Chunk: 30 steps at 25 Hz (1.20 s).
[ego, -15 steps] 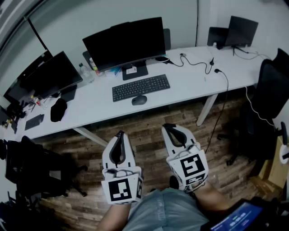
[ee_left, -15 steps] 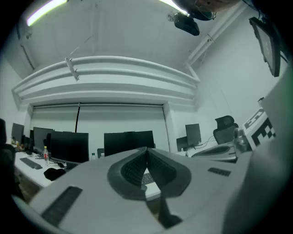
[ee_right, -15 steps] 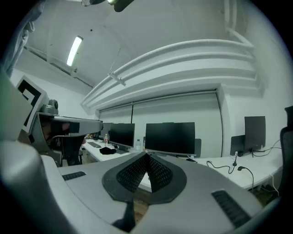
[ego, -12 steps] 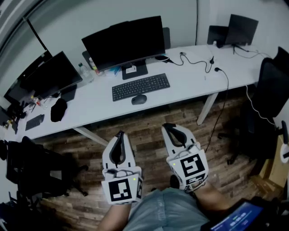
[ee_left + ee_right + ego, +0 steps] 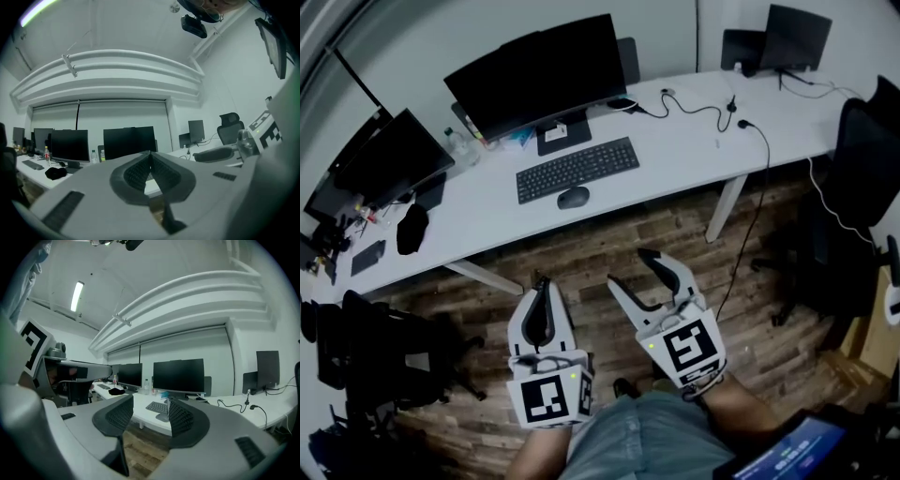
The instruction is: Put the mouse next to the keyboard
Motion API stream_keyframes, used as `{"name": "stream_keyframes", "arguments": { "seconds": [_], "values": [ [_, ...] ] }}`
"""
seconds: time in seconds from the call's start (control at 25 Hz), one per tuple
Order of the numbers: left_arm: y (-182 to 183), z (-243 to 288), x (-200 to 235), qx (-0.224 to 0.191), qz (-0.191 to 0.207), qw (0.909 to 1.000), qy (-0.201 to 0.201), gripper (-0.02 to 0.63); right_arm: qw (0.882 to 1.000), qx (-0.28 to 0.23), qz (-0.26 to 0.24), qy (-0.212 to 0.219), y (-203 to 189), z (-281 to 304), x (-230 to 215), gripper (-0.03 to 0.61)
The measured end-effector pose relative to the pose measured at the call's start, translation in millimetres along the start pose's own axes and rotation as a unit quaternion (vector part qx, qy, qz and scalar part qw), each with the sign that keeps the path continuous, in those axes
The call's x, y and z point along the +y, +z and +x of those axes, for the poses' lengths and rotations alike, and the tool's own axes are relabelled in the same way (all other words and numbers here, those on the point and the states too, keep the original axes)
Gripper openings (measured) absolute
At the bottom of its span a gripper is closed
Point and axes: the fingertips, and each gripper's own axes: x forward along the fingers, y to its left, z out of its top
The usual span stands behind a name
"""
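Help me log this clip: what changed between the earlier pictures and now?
The right claw opened its jaws; nothing is between them. The left claw stayed shut and empty. The mouse still lies just in front of the keyboard on the desk, untouched.

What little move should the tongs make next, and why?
Probably reach the right tongs forward toward the mouse. They hang open and empty over the floor, short of the desk, and the mouse lies in front of the keyboard. The left tongs are shut.
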Motion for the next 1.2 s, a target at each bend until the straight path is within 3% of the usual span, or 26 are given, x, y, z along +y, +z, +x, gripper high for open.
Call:
{"name": "stream_keyframes", "arguments": {
  "seconds": [0.2, 0.48, 0.88, 1.2],
  "values": [
    [-3.6, 12.5, -18.5, 0.011, 0.016, 0.9998, 0.001, 0.005, 1.0, -0.001, 0.005, 0.005, -8.3, -1.5, -23.0, 0.238],
    [-10.9, 17.4, -13.0, 0.022, 0.02, 0.9992, 0.027, 0.005, 1.0, 0.007, 0.018, 0.024, -20.8, 11.7, -34.3, 0.229],
    [-40.2, 38.3, 46.4, 0.029, -0.013, 0.9965, 0.077, 0.005, 0.996, 0.028, -0.004, 0.088, -35.0, 75.2, -7.2, 0.221],
    [-64.8, 109.7, 111.2, 0.039, -0.05, 0.9945, 0.083, 0.005, 0.991, 0.038, -0.026, 0.124, -38.4, 163.2, -2.9, 0.227]
  ]
}}
